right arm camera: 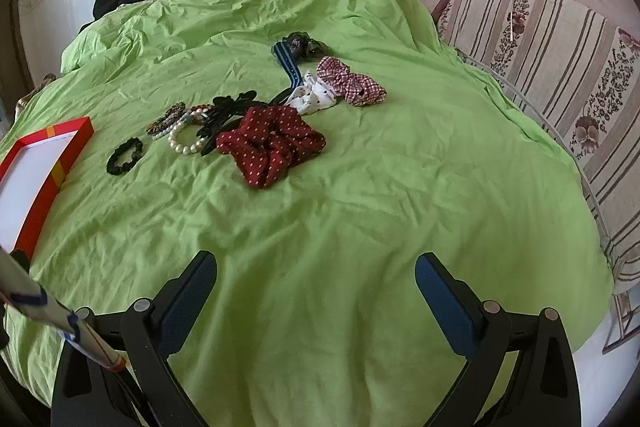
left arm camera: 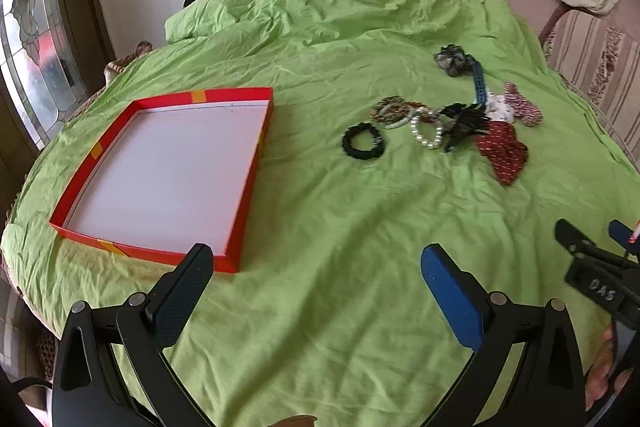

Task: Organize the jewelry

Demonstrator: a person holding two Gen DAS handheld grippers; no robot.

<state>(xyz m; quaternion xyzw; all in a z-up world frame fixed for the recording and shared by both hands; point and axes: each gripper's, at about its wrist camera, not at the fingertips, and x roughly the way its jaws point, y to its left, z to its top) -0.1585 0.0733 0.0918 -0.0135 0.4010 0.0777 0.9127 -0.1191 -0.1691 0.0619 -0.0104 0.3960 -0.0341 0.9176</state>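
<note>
Left gripper (left arm camera: 316, 267) wide open, empty; right gripper (right arm camera: 316, 271) wide open, empty; jewelry pile (right arm camera: 248, 119) on green bedsheet (right arm camera: 360, 207), apart from red tray (left arm camera: 160, 179), which holds nothing

A home bedroom: green-sheeted bed (right arm camera: 320, 207), patterned sofa (right arm camera: 560, 67) beside it.

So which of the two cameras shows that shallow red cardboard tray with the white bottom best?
The left wrist view: the shallow red cardboard tray lies whole on the green bedsheet, all four walls visible. The right wrist view catches only one corner at its left edge.
</note>
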